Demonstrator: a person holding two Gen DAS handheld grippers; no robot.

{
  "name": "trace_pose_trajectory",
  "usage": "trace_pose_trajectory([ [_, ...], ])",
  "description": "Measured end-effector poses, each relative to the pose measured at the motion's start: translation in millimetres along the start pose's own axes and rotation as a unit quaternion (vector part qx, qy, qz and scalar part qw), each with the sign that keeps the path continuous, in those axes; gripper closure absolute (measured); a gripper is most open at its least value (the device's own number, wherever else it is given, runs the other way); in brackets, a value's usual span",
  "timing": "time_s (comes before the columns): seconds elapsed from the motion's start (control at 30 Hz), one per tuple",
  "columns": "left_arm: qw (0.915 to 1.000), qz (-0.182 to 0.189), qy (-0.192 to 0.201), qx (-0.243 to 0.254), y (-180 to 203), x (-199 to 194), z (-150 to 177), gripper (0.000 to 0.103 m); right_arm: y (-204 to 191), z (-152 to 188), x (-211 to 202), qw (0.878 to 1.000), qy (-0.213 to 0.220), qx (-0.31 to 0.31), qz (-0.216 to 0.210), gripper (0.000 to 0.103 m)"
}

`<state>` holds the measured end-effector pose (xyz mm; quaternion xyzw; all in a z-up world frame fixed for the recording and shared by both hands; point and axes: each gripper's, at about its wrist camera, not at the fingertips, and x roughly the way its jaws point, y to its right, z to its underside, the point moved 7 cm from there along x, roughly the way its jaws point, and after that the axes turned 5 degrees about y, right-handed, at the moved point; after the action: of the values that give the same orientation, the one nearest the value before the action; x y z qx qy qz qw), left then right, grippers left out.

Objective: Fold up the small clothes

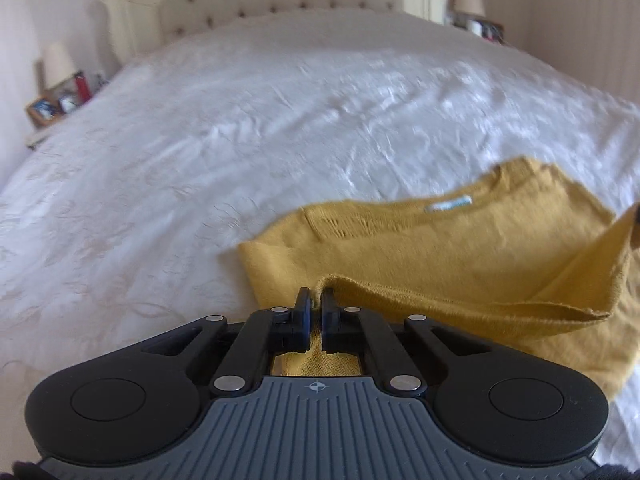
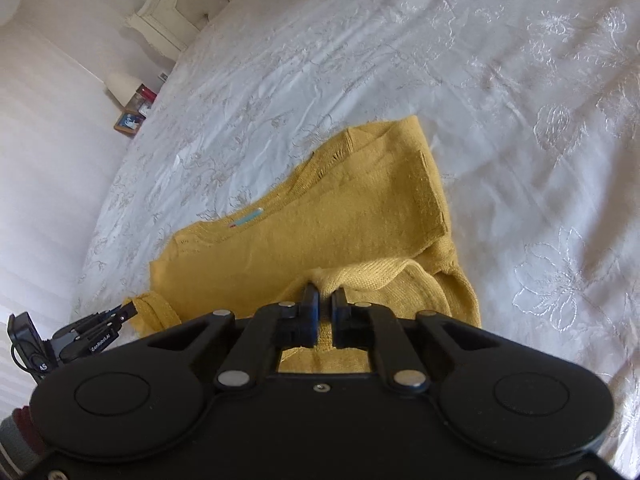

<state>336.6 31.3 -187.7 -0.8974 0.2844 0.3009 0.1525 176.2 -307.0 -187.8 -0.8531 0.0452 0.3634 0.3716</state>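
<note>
Mustard-yellow knitted sweater (image 1: pixel 460 256) spread near the foot of a bed (image 1: pixel 200 140) under a white embroidered cover, collar and label toward the far side. Left claw (image 1: pixel 315 304) pinched nearly closed on the near hem at the sweater's left, a ridge of knit caught between the fingers. Right claw (image 2: pixel 324 300) likewise clamped tight on a bunched fold of hem at the sweater's right, with a sleeve (image 2: pixel 424 188) already laid over the body. Hem lifted between the two grips, sagging in the middle.

Risks from here: thin bites of loose knit likely to slip free under tension if pulled apart too hard; uneven travel of the two claws apt to skew the fold and leave the hem crooked against the collar; folded sleeve liable to slide off as the cloth swings over; smooth cover possibly dragging and rucking along beneath the sweater.
</note>
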Motion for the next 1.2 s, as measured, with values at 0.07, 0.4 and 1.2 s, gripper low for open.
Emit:
trace_pose_trajectory([
  [0.07, 0.9996, -0.013, 0.024, -0.009, -2, -16, -11, 0.098, -6, -8, -12, 1.000, 0.025, 0.001, -0.005, 0.090],
  [0.4, 0.9980, -0.035, 0.047, -0.022, -25, 15, -64, 0.098, -9, -82, 21, 0.997, 0.080, 0.001, 0.005, 0.090],
  [1.2, 0.9839, 0.035, -0.106, -0.140, -10, 8, 22, 0.044, 30, -59, 32, 0.996, 0.013, -0.049, 0.073, 0.049],
])
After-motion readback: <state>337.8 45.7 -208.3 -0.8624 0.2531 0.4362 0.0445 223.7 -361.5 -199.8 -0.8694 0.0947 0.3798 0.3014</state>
